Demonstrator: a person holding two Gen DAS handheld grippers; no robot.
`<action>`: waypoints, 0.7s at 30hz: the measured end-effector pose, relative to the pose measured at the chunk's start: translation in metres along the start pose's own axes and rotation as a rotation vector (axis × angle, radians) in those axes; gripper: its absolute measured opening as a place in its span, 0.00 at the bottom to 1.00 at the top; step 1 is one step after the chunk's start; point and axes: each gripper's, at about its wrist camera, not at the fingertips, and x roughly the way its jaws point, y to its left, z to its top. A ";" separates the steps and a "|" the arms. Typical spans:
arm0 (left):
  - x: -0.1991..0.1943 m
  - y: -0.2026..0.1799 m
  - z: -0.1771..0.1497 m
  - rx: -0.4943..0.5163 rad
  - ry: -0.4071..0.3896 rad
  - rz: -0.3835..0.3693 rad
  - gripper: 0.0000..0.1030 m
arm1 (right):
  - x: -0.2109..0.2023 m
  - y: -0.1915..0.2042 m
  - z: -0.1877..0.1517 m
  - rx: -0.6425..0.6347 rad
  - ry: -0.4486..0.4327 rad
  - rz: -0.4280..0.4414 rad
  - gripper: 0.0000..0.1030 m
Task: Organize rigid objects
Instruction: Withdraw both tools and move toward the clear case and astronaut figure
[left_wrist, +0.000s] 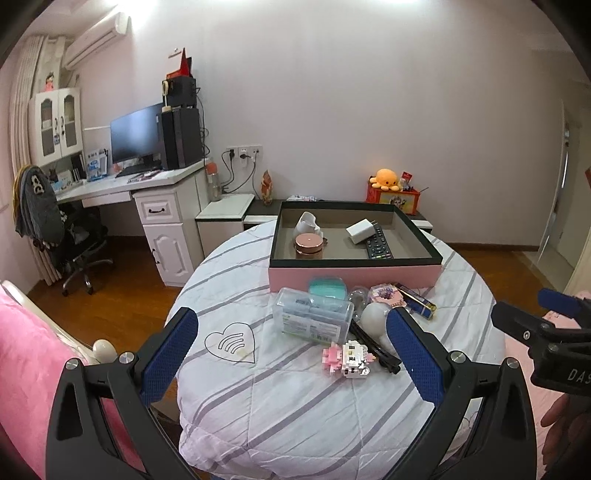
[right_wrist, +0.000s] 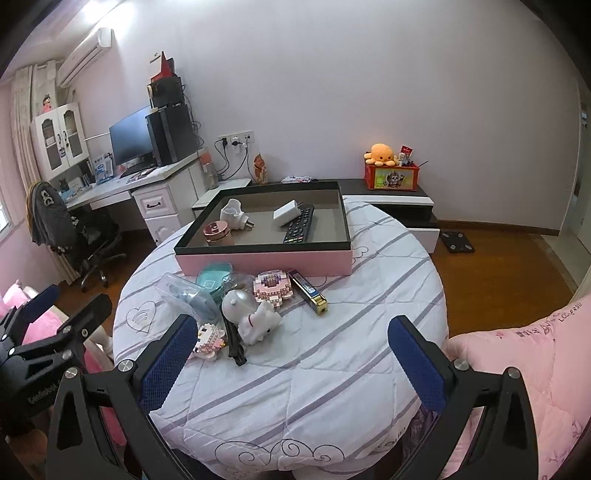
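Observation:
A pink box with a dark rim (left_wrist: 354, 275) (right_wrist: 264, 264) stands at the far side of a round quilt-covered table (left_wrist: 295, 398) (right_wrist: 332, 369). Inside lie a remote (left_wrist: 377, 243) (right_wrist: 299, 223), a white charger (left_wrist: 361, 229) (right_wrist: 286, 213), a white plug (left_wrist: 307, 223) (right_wrist: 233, 212) and a rose-gold round case (left_wrist: 308, 244) (right_wrist: 217, 232). In front of the box sits a pile: a clear plastic box (left_wrist: 314, 314), a teal case (right_wrist: 212, 277), a pink brick model (right_wrist: 272, 286), a white figure (right_wrist: 255, 317), a gold-and-blue lighter (right_wrist: 308, 291) and a pink-white brick toy (left_wrist: 349, 358). My left gripper (left_wrist: 291, 345) is open above the near pile. My right gripper (right_wrist: 291, 350) is open, empty, above the table's near half.
A pink bedspread lies at the right (right_wrist: 524, 369) and left (left_wrist: 29, 369). Behind the table stand a low dark cabinet (right_wrist: 391, 192), a red toy box with an orange plush (right_wrist: 391, 173) and a white desk with a monitor (left_wrist: 136, 136). A swivel chair (left_wrist: 70, 236) stands on the wooden floor.

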 end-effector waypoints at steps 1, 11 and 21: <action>0.003 0.001 0.000 -0.005 0.007 -0.002 1.00 | 0.002 0.000 0.000 0.000 0.005 0.002 1.00; 0.054 0.002 -0.016 -0.016 0.134 -0.043 1.00 | 0.035 0.006 0.003 -0.037 0.067 0.011 1.00; 0.122 -0.001 -0.024 0.033 0.220 -0.052 1.00 | 0.109 0.013 -0.003 -0.081 0.203 0.064 0.97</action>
